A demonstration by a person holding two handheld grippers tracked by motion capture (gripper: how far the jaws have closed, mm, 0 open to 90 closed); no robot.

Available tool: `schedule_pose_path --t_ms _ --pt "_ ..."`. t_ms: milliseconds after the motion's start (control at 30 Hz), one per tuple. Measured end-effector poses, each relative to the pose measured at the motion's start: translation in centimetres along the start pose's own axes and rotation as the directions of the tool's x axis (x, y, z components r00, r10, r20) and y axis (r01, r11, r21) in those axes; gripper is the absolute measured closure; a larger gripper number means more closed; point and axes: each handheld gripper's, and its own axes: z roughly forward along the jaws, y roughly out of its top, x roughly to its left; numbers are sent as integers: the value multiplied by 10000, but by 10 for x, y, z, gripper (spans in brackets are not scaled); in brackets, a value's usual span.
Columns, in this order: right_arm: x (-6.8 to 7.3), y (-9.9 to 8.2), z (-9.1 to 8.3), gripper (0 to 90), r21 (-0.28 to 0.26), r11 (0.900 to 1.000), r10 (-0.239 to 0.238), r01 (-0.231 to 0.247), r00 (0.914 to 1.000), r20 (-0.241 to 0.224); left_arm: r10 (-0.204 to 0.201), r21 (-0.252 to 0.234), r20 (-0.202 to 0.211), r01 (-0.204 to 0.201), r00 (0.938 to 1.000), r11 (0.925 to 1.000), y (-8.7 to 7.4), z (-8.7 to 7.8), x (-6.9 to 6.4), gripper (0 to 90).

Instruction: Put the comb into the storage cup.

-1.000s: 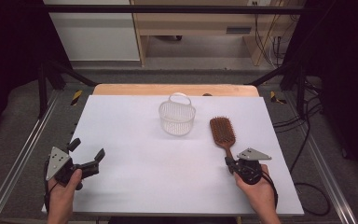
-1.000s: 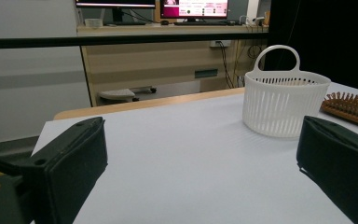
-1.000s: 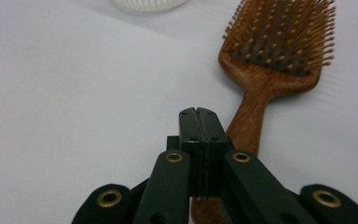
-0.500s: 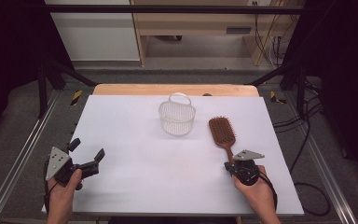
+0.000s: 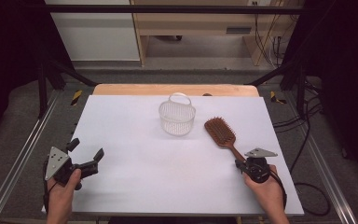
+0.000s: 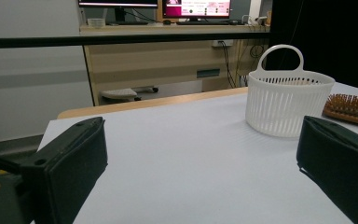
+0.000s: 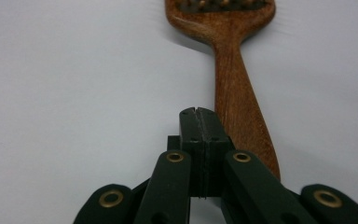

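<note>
Hairbrush of brown wood with a paddle head (image 5: 221,132) lies bristles-up on the white counter (image 5: 135,186), its handle pointing at the person's right gripper (image 5: 239,164). That gripper has slid in and slightly down over the past second, and its jaws, pressed fully together with nothing between them, now sit just beside the handle end (image 7: 242,112), touching or nearly so. They would have to open before any grasp. At the near left, the left gripper (image 5: 85,153) hovers unchanged, jaws spread wide and empty. Farther back, a white slotted plastic basket with a loop handle (image 5: 177,116) stands just left of the brush head.
</note>
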Motion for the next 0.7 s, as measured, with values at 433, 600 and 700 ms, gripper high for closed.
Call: schedule_pose_path --t_ms 433,600,700 --pt "-21 -4 -5 900 -149 9989 447 -441 9979 472 40 29 -38 -40 10000 10000 0 1 0 19" --pt "-23 -4 -5 900 -185 9989 446 -436 9973 580 71 63 -85 -70 9999 10000 -1 1 1 19" --pt "-23 -4 -5 900 -201 9987 483 -473 9975 514 72 68 -124 -71 9999 10000 -1 1 1 19"
